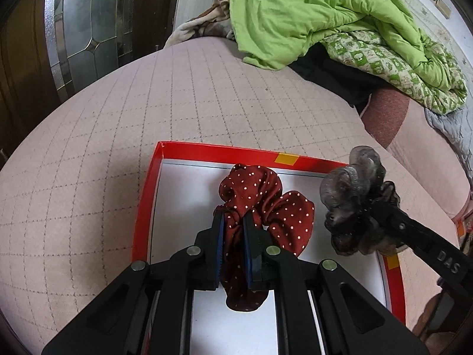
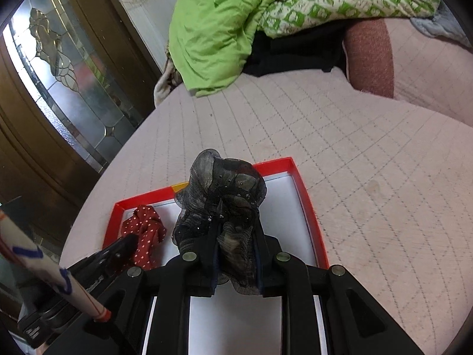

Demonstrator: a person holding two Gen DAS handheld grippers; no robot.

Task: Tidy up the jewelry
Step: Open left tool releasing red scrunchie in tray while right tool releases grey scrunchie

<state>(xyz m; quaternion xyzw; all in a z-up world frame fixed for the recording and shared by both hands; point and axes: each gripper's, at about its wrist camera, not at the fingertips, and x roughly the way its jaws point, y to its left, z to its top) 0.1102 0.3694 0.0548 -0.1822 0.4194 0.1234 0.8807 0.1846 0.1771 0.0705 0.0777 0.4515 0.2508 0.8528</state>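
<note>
Room: a brown door with patterned glass [image 2: 59,88] stands at the left, next to a pale wall.
Bed: the bed [image 1: 177,103] has a pink cover with stitched squares; it is soft, so the box may tip a little when pushed.
Blanket: a green blanket [image 1: 310,14] lies bunched up at the far end, well apart from the box.
Box: a red box [image 1: 147,201] with a white floor sits open on the bed, so things can be dropped in from above.
Left gripper: the left gripper [image 1: 233,224] has its jaws clamped on the red dotted scrunchie [image 1: 266,201], which hangs over the left part of the box, low inside it.
Right gripper: the right gripper [image 2: 236,233] has its jaws clamped on the dark see-through scrunchie [image 2: 224,183], held up above the right part of the box.
Why: each scrunchie seems headed for its own side, so they lie side by side.
Next: I think the jaws must open so both can drop in.
</note>
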